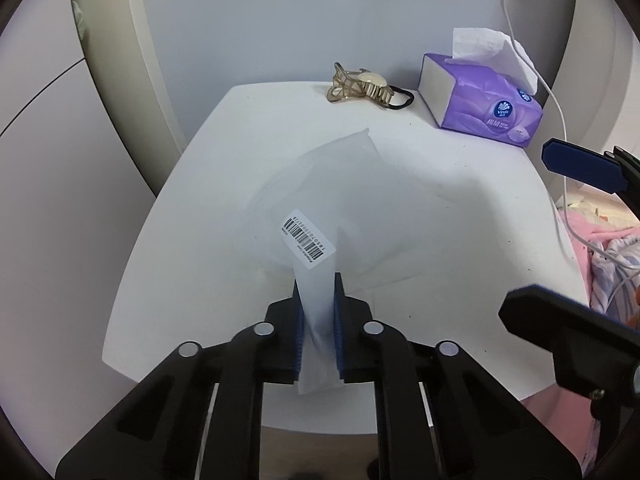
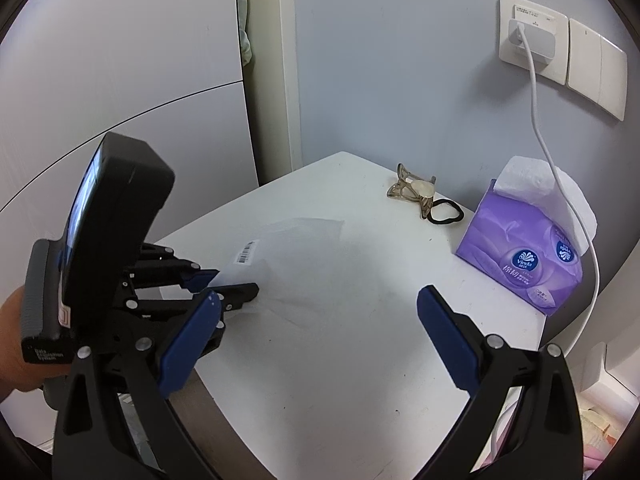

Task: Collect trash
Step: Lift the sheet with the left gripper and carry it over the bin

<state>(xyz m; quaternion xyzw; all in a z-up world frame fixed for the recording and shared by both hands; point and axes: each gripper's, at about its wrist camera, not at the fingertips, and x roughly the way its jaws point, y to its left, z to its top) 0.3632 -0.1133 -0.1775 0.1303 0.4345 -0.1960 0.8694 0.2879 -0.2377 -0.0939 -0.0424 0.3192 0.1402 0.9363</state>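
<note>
A translucent plastic bag (image 1: 320, 200) with a barcode label (image 1: 308, 242) lies on the white table (image 1: 440, 208). My left gripper (image 1: 319, 284) is shut on the bag's near edge, which runs up between the blue pads. From the right wrist view the same bag (image 2: 296, 248) spreads across the tabletop, with the left gripper (image 2: 232, 280) pinching its left end. My right gripper (image 2: 320, 300) stands open above the table's near part, with nothing between its fingers. Its blue fingertip (image 1: 576, 164) shows at the right edge of the left wrist view.
A purple tissue box (image 2: 524, 260) stands at the table's back right, with a white charger cable (image 2: 560, 168) hanging over it from a wall socket (image 2: 532, 40). A hair claw clip (image 2: 412, 192) and a black hair tie (image 2: 446, 216) lie by the back wall. Pink bedding (image 1: 600, 248) lies to the right.
</note>
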